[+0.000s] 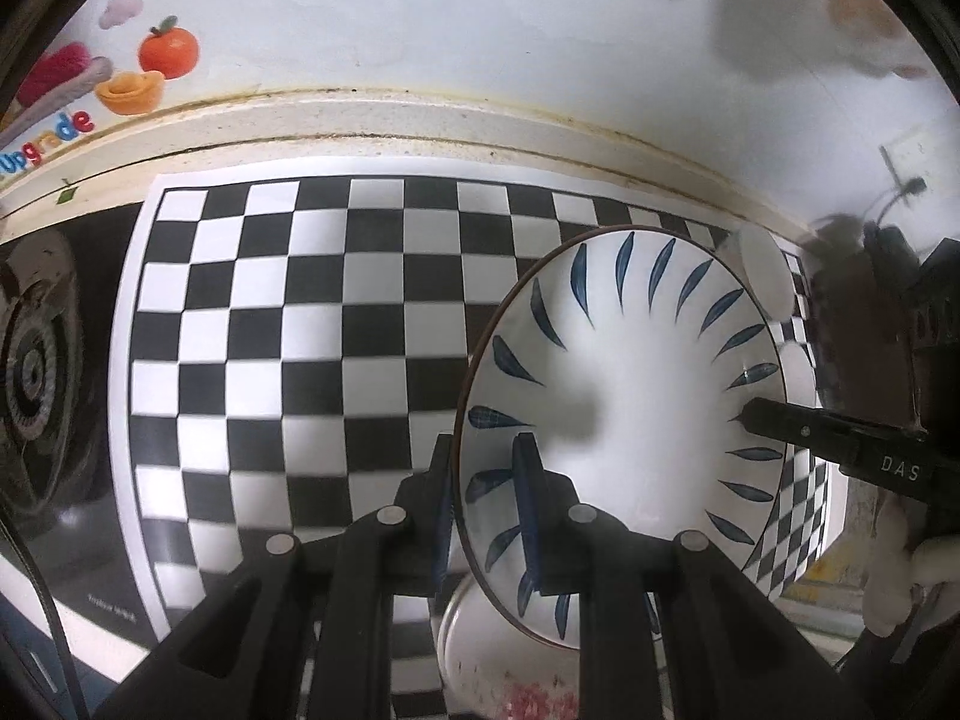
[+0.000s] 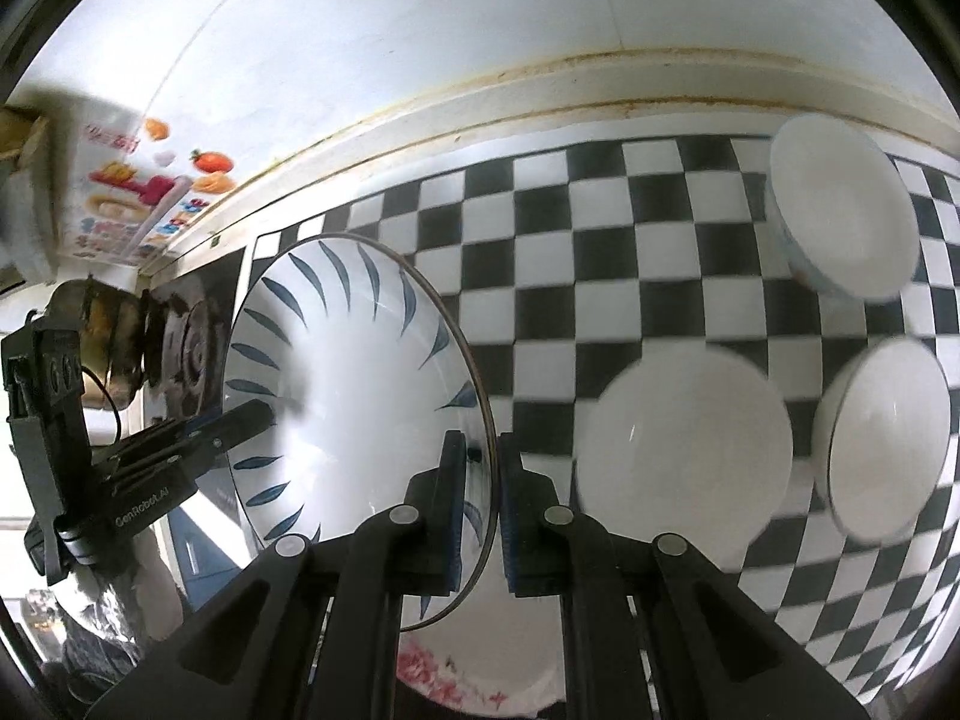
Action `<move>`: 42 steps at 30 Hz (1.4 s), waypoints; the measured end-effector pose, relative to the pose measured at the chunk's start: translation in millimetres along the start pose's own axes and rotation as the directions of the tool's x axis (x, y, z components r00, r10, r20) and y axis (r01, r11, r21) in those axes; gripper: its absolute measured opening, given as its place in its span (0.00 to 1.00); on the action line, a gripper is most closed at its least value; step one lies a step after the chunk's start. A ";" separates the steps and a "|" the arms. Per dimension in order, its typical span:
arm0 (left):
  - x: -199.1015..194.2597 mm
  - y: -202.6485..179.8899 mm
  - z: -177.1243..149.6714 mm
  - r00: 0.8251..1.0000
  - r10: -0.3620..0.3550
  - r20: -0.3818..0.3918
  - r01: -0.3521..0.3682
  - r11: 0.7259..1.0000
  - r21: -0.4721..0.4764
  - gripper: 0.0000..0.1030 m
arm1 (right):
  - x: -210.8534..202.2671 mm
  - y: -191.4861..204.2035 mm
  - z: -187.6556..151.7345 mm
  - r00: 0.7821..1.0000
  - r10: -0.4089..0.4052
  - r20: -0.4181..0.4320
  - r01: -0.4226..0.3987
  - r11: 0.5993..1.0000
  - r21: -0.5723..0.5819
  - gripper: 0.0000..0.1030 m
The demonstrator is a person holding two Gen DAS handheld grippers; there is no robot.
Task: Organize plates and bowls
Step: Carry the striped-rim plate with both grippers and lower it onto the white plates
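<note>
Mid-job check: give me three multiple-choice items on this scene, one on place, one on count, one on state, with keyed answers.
1. What lies under the held plate?
A. a plate with red pattern
B. a pan
C. a cup

2. How many plain white bowls stand on the checkered mat in the right wrist view?
A. one
B. three
C. five

3. How is the blue-leaf plate held?
A. lying flat, untouched
B. gripped at its rim by both claws
C. by one claw only

Answers: 1 A, the red-patterned plate shows beneath it. 2 B, bowls. 3 B, left claw and right claw each straddle the rim.
</note>
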State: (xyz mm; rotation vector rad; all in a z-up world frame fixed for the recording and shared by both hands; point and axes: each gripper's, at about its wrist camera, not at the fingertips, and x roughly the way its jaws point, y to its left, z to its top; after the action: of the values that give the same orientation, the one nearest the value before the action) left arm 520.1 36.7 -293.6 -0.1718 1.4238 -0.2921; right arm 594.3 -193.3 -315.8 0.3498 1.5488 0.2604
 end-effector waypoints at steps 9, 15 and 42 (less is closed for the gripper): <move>-21.8 -6.2 -53.4 1.000 -0.019 -0.023 0.019 1.000 0.009 0.16 | -11.8 10.1 -71.3 1.000 0.026 0.009 -0.027 1.000 0.010 0.11; -13.4 -8.0 -85.0 0.998 -0.023 -0.058 0.023 1.000 -0.003 0.16 | -3.3 2.3 -113.9 0.999 0.037 -0.010 -0.037 0.999 0.025 0.11; 67.5 -8.0 -126.2 0.977 0.029 -0.210 -0.034 0.999 -0.020 0.16 | 76.0 -43.1 -159.2 0.992 -0.015 -0.128 0.023 0.998 0.065 0.10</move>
State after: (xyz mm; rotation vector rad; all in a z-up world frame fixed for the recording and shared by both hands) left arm 402.6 15.9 -373.2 -0.1401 1.6378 -0.2735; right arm 433.8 -195.5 -400.7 0.3760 1.6891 0.2204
